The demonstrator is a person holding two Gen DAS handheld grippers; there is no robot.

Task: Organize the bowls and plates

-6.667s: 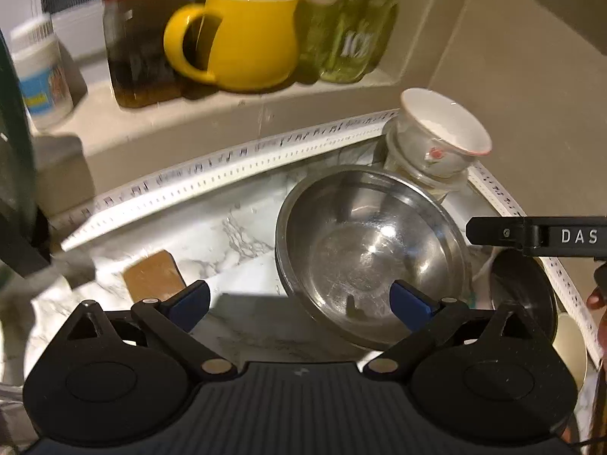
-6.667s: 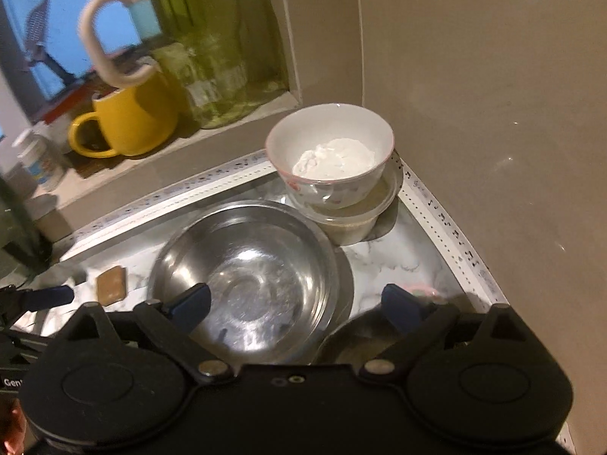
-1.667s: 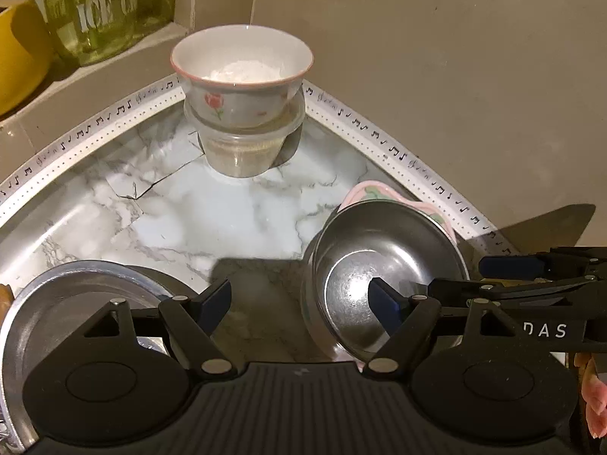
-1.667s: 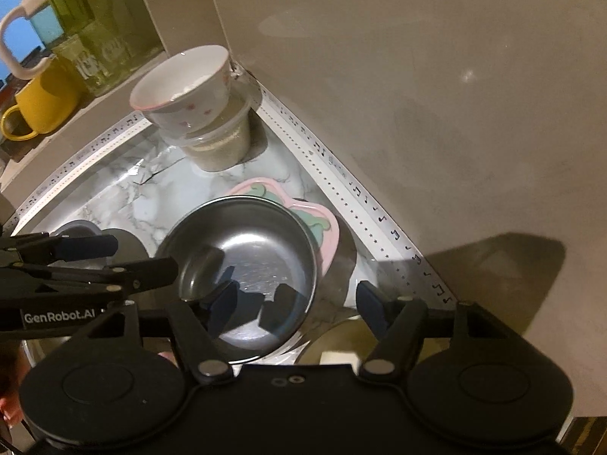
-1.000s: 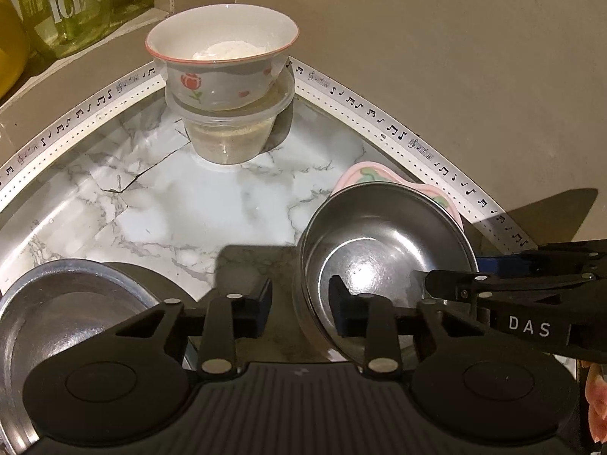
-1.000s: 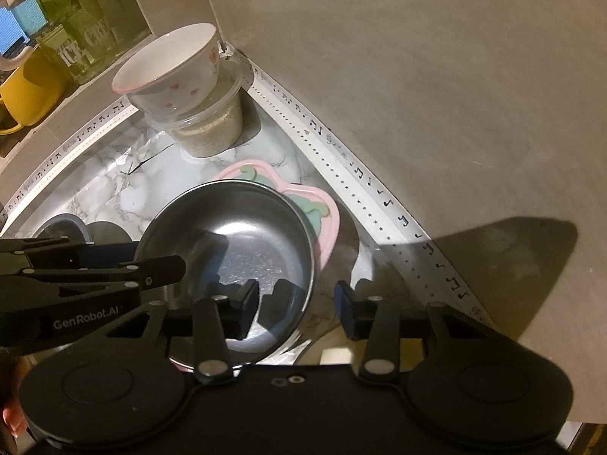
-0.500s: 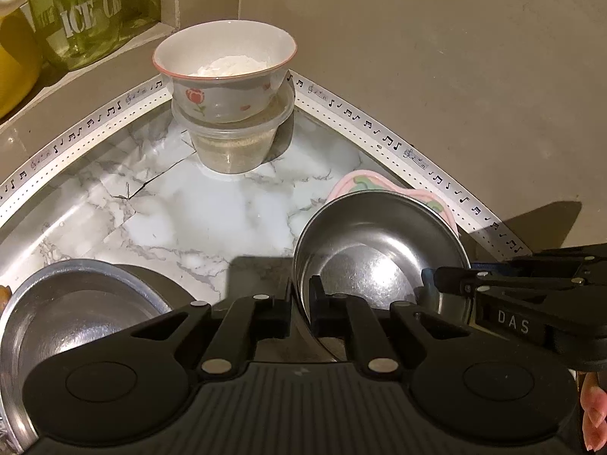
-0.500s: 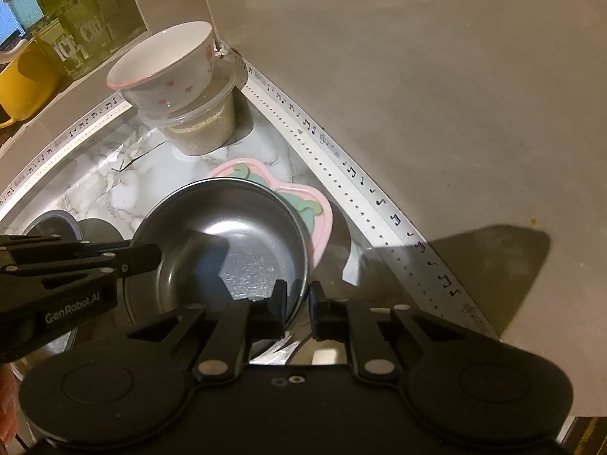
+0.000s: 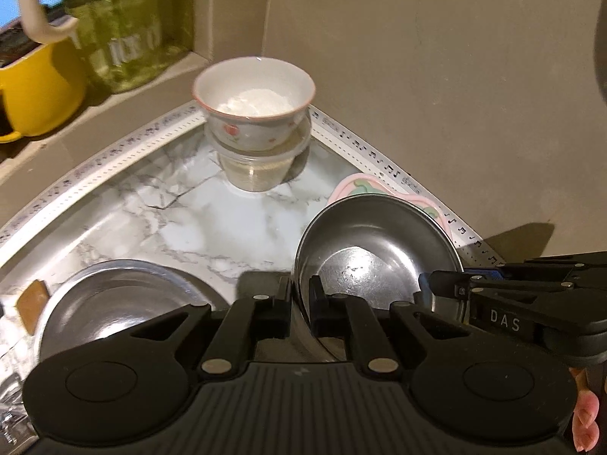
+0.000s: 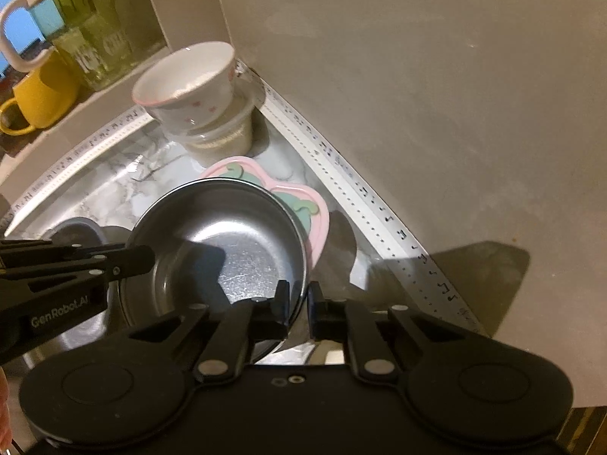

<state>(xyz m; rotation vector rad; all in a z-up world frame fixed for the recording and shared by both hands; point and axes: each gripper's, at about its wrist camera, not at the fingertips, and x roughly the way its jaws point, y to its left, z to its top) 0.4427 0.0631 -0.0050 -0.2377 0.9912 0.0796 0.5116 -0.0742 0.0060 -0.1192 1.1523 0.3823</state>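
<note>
Okay, we see both grippers pinching one steel bowl (image 9: 379, 242) at opposite sides of its rim. The left gripper (image 9: 300, 299) has its fingers pressed together on the near-left rim; the right gripper (image 10: 297, 303) clamps the near-right rim the same way. The bowl looks empty, only glare on its bottom. It sits over a pink plate (image 10: 303, 204) with green shapes on it; we cannot tell whether bowl and plate touch.

In the back corner a white floral bowl (image 9: 254, 102) holds white powder and sits nested in a clear plastic tub (image 9: 258, 170) with something pale and grainy at the bottom. Left of the held bowl a second, wider steel bowl (image 9: 114, 299) rests on the counter, empty.

Between the two steel bowls and the corner stack we see a bare patch of marble counter (image 9: 212, 220). A white trim strip (image 10: 360, 189) printed with music notes runs along the wall edges. The pink plate lies just beside that strip, close to the right wall (image 10: 417, 76).

On the window ledge stand a yellow mug (image 9: 34, 91) and a green glass jar (image 9: 125, 38). Walls are plain beige, lighting warm and dim.
</note>
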